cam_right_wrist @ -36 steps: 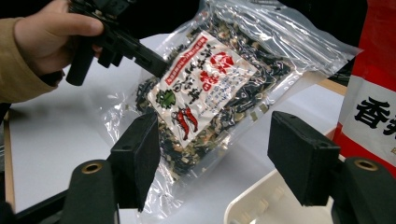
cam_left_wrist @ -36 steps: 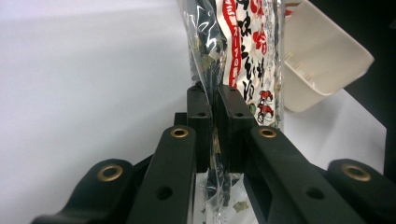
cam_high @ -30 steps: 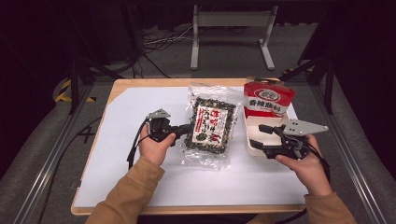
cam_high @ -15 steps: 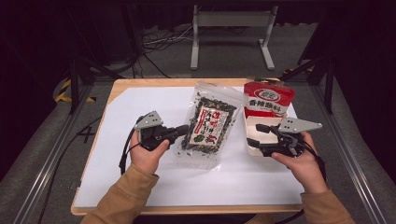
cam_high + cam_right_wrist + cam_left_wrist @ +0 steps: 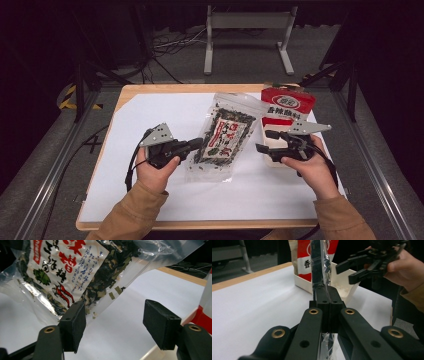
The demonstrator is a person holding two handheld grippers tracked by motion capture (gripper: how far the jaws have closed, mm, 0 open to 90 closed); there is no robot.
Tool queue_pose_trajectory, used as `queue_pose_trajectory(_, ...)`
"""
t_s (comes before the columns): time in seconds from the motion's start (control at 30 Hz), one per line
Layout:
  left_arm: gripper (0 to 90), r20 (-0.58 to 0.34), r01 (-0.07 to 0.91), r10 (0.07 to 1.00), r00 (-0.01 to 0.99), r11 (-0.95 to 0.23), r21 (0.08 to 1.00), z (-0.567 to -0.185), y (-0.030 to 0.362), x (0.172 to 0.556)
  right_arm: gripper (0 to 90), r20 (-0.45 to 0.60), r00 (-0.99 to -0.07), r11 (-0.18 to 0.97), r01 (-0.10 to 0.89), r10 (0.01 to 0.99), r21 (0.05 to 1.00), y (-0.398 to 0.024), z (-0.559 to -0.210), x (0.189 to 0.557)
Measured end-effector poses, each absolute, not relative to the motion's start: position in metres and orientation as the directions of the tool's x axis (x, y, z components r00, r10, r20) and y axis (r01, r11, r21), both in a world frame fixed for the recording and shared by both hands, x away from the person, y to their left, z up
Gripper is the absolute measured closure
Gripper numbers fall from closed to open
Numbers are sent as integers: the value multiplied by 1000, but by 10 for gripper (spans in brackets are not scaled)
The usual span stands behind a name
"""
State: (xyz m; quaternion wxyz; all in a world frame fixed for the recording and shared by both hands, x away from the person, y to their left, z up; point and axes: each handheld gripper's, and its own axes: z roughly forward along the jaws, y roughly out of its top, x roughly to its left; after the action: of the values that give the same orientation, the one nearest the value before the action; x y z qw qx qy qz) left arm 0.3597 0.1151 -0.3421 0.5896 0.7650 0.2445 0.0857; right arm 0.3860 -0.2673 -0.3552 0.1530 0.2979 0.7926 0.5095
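Observation:
A clear bag of dark dried flakes (image 5: 227, 137) with a white and red label hangs tilted above the white sheet. My left gripper (image 5: 197, 144) is shut on its left edge. In the left gripper view the jaws (image 5: 329, 296) pinch the bag's film (image 5: 320, 262), which is seen edge-on. My right gripper (image 5: 263, 141) is held open just right of the bag. In the right gripper view the right gripper (image 5: 117, 325) has only the sheet in its gap, and the bag (image 5: 75, 267) hangs above the left pad.
A red and white snack pouch (image 5: 286, 106) stands in a white tray (image 5: 268, 159) at the right, behind my right gripper. A white sheet (image 5: 150, 115) covers the wooden table. Dark floor, cables and a metal stand lie beyond the far edge.
The left gripper has lifted the bag off the sheet, tilted it up and drawn it slightly toward the person. The right gripper has shifted left, closer to the bag's edge.

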Motion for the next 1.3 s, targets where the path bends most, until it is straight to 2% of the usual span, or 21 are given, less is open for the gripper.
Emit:
queue_pose_trajectory(0.57,900,-133,241,435,890,-202,949,-339,117,353,300,89,-809,285,304,581,909,-249,-356,402)
queue_pose_trajectory(0.93,900,-144,224,381,913,-174,959,-338,119,352,317,143,-849,226,291,508,930,-242,-352,402)
queue_pose_trajectory(1.13,900,-192,241,352,916,-99,965,-336,128,355,387,151,-882,121,227,446,966,-244,-332,389)
queue_pose_trajectory(1.2,900,-193,240,354,915,-94,966,-336,129,355,462,147,-889,70,196,434,978,-245,-326,383)
queue_pose_trajectory(1.3,900,-184,231,350,919,-99,968,-336,127,354,545,139,-895,93,196,424,976,-246,-321,381)
